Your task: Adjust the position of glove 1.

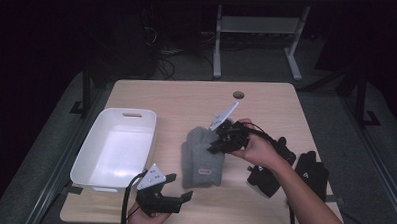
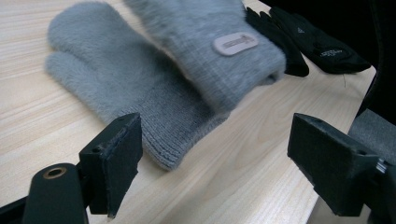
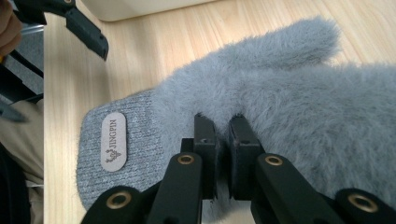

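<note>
Two fluffy grey mittens lie mid-table. The upper mitten (image 1: pixel 203 164) (image 2: pixel 219 51) (image 3: pixel 289 93) has a beige label (image 3: pixel 114 140) on its knit cuff. It overlaps the lower mitten (image 2: pixel 107 79). My right gripper (image 1: pixel 218 142) (image 3: pixel 222 126) is shut on the upper mitten's fur, pinching a fold near the middle. In the left gripper view the upper mitten's cuff looks blurred and raised off the wood. My left gripper (image 1: pixel 180 187) (image 2: pixel 215 158) stands open near the table's front edge, a short way before the cuffs, with nothing between its fingers.
A white empty bin (image 1: pixel 87 160) (image 3: pixel 140 7) stands at the left of the table. A pair of black gloves (image 1: pixel 312 171) (image 2: pixel 322 44) lies at the right front, beside my right forearm. The table has a cable hole (image 1: pixel 238 95) at the back.
</note>
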Demonstrator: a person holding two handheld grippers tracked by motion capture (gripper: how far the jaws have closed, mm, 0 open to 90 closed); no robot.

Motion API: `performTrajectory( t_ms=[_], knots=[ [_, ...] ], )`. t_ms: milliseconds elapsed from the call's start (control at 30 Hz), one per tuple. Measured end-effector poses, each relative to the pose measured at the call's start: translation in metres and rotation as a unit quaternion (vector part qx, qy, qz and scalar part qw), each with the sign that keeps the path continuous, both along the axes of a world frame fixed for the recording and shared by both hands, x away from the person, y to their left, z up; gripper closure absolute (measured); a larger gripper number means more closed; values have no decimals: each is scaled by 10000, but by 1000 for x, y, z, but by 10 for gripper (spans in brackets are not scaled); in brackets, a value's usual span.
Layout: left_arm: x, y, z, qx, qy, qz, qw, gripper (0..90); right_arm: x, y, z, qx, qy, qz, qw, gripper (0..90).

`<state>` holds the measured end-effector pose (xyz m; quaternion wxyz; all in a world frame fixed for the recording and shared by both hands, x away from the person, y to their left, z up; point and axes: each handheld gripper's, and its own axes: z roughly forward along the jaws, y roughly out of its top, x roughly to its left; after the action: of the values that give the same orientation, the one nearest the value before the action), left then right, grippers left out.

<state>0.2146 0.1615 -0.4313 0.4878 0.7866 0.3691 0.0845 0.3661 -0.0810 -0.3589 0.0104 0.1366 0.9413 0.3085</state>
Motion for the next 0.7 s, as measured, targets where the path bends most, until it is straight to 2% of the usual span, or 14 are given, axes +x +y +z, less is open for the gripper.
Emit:
performTrajectory(
  t_ms=[200,367,433,467,567,700],
  knots=[
    [1,0,0,-34,35,39,10000,181,7,22,-7,-100,86,170,9998,843],
    [3,1,-1,-5,47,58,10000,186,14,41,-15,-328,129,361,9987,837],
    [4,1,-1,12,60,78,10000,186,16,43,-17,-372,128,365,9986,836],
    [4,1,-1,-68,103,85,9999,187,19,46,-20,-415,136,388,9983,831],
    [5,1,-1,-95,106,102,9998,193,22,48,-25,-428,199,377,9982,824],
    [7,2,1,-122,103,166,9997,202,28,48,-33,-437,276,293,9982,773]
  ],
)
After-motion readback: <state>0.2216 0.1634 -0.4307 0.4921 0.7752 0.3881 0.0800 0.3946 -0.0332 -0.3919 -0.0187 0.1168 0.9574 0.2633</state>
